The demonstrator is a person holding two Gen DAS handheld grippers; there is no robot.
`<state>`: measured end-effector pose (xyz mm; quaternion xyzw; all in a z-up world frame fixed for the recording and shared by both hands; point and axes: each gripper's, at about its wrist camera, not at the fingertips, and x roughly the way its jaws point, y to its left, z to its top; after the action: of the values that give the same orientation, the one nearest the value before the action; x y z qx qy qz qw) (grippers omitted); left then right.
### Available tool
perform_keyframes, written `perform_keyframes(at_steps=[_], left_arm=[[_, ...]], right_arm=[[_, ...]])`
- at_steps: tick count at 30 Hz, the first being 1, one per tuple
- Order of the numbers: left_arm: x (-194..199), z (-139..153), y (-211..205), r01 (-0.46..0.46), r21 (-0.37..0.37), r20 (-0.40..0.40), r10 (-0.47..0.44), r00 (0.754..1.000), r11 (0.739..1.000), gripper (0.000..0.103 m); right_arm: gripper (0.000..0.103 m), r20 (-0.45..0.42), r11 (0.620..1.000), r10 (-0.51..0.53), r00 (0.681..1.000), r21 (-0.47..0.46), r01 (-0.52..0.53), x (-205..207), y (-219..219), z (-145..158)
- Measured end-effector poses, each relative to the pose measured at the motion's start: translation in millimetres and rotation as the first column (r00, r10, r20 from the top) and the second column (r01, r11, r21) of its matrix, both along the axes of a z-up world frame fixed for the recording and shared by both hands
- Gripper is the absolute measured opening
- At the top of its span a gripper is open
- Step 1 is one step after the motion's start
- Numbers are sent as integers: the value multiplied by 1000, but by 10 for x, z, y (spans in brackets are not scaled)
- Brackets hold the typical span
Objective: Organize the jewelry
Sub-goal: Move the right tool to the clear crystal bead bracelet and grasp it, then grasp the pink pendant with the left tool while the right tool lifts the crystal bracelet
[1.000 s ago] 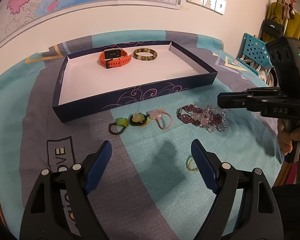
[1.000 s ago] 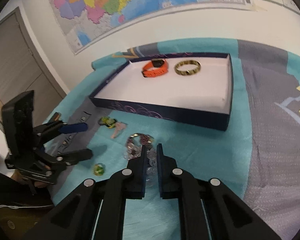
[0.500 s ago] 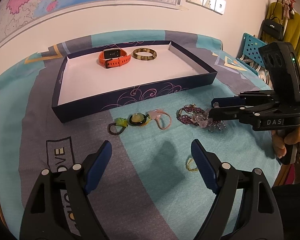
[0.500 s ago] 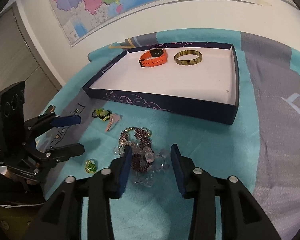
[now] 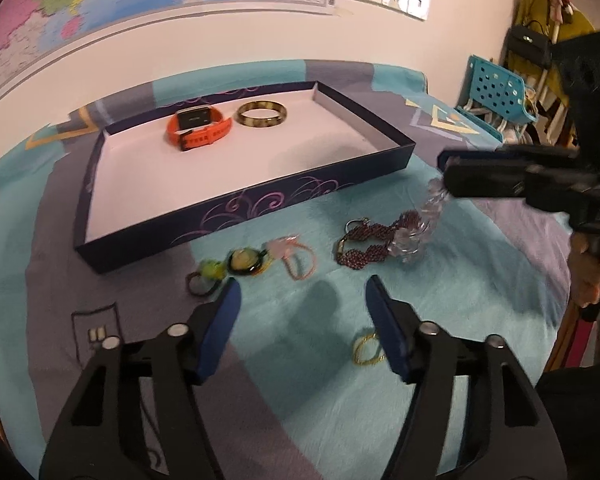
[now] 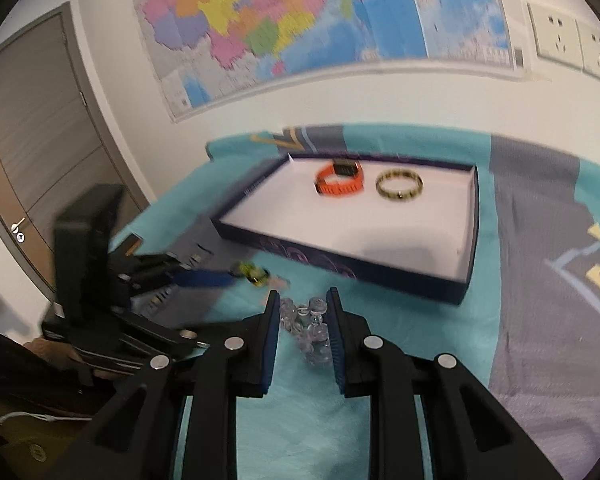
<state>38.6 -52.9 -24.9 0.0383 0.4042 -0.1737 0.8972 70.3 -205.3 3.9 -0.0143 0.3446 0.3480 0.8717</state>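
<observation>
- clear bead bracelet [image 6: 308, 328]: pinched between the fingers of the right gripper [image 6: 302, 322], which have just been closing onto it. In the left wrist view it hangs from the tips; its lower end is at or just off the cloth, touching the dark red beaded bracelet [image 5: 364, 246].
- Progress, as I judge it: early. Two pieces are boxed, one is in hand, the rest are not yet moved.
- box tray [image 5: 240, 204]: dark blue, white inside. It holds an orange smartwatch [image 5: 198, 128] and a yellow-brown bangle [image 5: 262, 115], side by side near the far wall, apart from each other. The rest of the tray floor is bare.
- Left on the bedspread [image 5: 300, 360], in front of the tray's near wall:
  - dark red beaded bracelet
  - pink cord bracelet [image 5: 296, 258]
  - dark ring with yellow stone [image 5: 245, 262]
  - green bead piece [image 5: 210, 274] on a dark loop
  - small gold ring [image 5: 368, 348], just beside the right-hand finger of the left gripper [image 5: 302, 304]
- Left gripper: fingers spread with nothing between them, though they have just been closing partway. It hovers over the cloth near the green piece and the gold ring.
- No other container in play. A teal basket [image 5: 496, 96] sits off to the side; contents unclear.
- Risk, judged: the clear beads could drag the red bracelet along on the lift.
</observation>
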Motion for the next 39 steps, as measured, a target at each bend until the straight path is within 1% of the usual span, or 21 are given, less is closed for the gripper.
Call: perform_keyframes(at_steps=[3, 4, 7, 10, 12, 13, 17, 19, 23, 32, 39], left_arm=[[102, -30, -47, 16, -11, -24, -16, 1000, 1000, 50], [144, -46, -50, 16, -17, -35, -17, 999, 1000, 46], [244, -81, -29, 1, -28, -63, -3, 998, 1000, 40], [322, -86, -18, -23, -14, -66, 22, 998, 1000, 26], [363, -90, -2, -29, -19, -74, 27, 997, 999, 20], [373, -90, 9, -30, -23, -75, 29, 997, 999, 14], [359, -72, 51, -37, -41, -71, 35, 997, 998, 11], [339, -54, 70, -37, -54, -69, 33, 997, 998, 4], [293, 16, 102, -33, -76, -55, 29, 998, 997, 4], [229, 168, 158, -30, -89, -22, 28, 999, 996, 4], [285, 338, 261, -45, -93, 17, 47, 999, 995, 4]], right_arm=[[21, 29, 1000, 0, 1000, 16, 0, -14, 1, 119], [21, 34, 1000, -1, 999, 20, 1, -10, -1, 142], [21, 46, 999, -5, 999, 37, 3, -1, -19, 209], [21, 48, 999, -13, 999, 33, 12, 15, -24, 210], [21, 43, 999, -21, 999, 31, 19, 44, -31, 186], [21, 39, 999, -23, 999, 32, 22, 54, -36, 174], [21, 23, 999, -32, 999, 39, 31, 101, -53, 116], [21, 21, 998, -37, 999, 44, 36, 114, -64, 109], [21, 27, 998, -44, 999, 46, 43, 143, -72, 127], [21, 48, 998, -48, 998, 45, 46, 234, -47, 205], [21, 71, 998, -49, 996, 41, 46, 391, 16, 294]])
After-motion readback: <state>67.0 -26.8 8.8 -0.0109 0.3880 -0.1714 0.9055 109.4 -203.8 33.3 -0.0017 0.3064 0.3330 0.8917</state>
